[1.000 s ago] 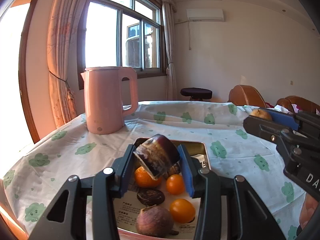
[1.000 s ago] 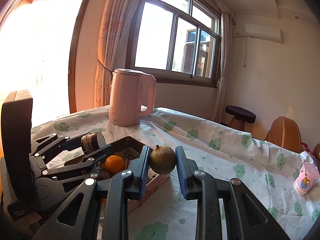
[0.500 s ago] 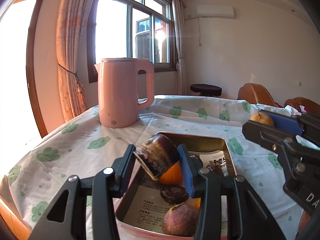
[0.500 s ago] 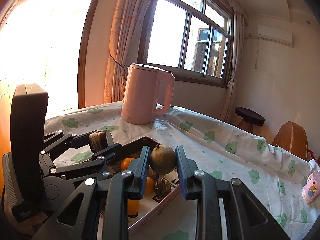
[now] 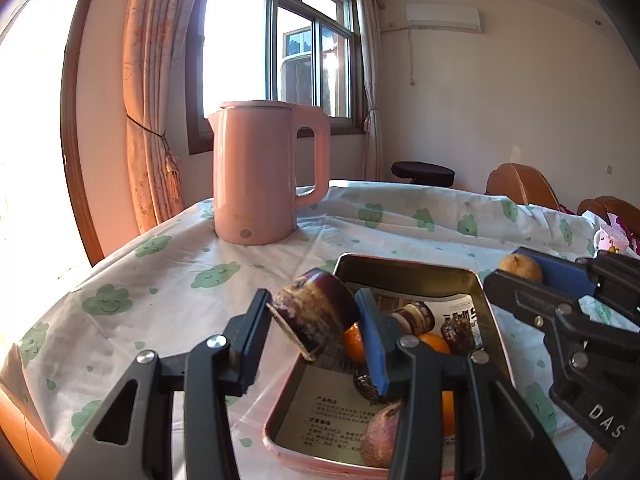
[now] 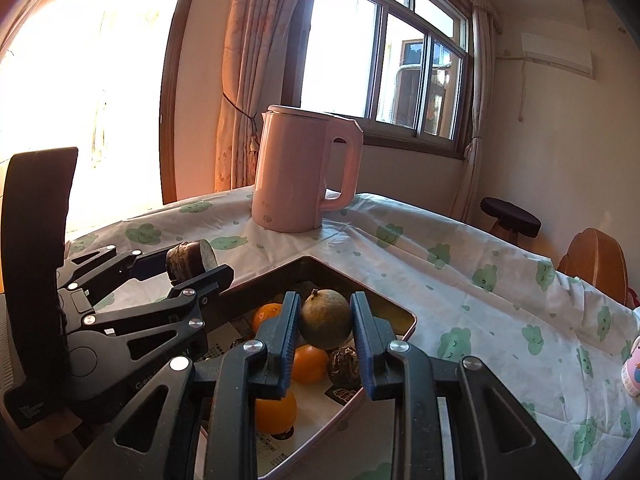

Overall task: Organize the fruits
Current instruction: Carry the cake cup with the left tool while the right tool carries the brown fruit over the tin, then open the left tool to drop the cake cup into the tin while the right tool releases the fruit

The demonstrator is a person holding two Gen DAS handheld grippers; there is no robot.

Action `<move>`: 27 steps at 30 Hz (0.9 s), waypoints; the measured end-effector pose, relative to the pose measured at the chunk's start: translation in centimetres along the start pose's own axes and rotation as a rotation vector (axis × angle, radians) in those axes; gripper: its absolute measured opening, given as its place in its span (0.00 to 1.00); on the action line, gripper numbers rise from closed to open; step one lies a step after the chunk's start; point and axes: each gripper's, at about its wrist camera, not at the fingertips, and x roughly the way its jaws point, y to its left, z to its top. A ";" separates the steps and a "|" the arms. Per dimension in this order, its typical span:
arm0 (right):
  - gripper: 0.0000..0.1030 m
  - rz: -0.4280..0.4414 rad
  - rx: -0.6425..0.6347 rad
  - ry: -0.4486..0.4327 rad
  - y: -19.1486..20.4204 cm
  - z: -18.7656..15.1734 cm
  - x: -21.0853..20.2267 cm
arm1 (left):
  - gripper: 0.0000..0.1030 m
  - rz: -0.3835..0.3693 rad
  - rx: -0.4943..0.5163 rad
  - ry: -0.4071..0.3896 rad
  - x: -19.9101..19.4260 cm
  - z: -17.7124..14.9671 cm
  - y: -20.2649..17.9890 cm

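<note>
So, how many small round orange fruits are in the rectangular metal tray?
3 small round orange fruits: one far, one in the middle, one nearest. More may be hidden.

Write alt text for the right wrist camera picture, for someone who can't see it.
The right gripper clamps a round brownish-green fruit above a metal tray of oranges and dark fruit pieces. At left, the left gripper holds a dark cut fruit chunk. A pink kettle stands behind on the cloud-print tablecloth.
</note>
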 end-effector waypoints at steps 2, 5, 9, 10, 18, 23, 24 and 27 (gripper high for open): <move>0.27 0.002 0.002 0.004 0.1 -0.1 0.2 | 0.44 0.003 -0.001 0.002 0.0 0.0 0.1; 0.27 0.006 0.006 0.012 0.1 -0.2 0.5 | 0.44 0.004 -0.001 0.007 0.1 0.0 0.2; 0.27 0.008 0.008 0.023 0.3 -0.4 0.9 | 0.44 0.005 0.002 0.013 0.2 -0.1 0.2; 0.27 0.007 0.009 0.025 0.3 -0.5 1.0 | 0.44 0.004 0.002 0.012 0.2 -0.1 0.2; 0.27 0.008 0.029 0.048 0.2 -1.0 2.0 | 0.44 0.004 0.009 0.033 0.6 -0.4 0.3; 0.27 0.007 0.034 0.059 0.3 -1.2 2.5 | 0.44 0.008 0.019 0.052 0.9 -0.6 0.1; 0.27 0.005 0.034 0.062 0.3 -1.3 2.6 | 0.44 0.009 0.020 0.055 1.0 -0.6 0.1; 0.27 0.003 0.037 0.070 0.3 -1.4 2.8 | 0.44 0.009 0.026 0.066 1.1 -0.7 0.0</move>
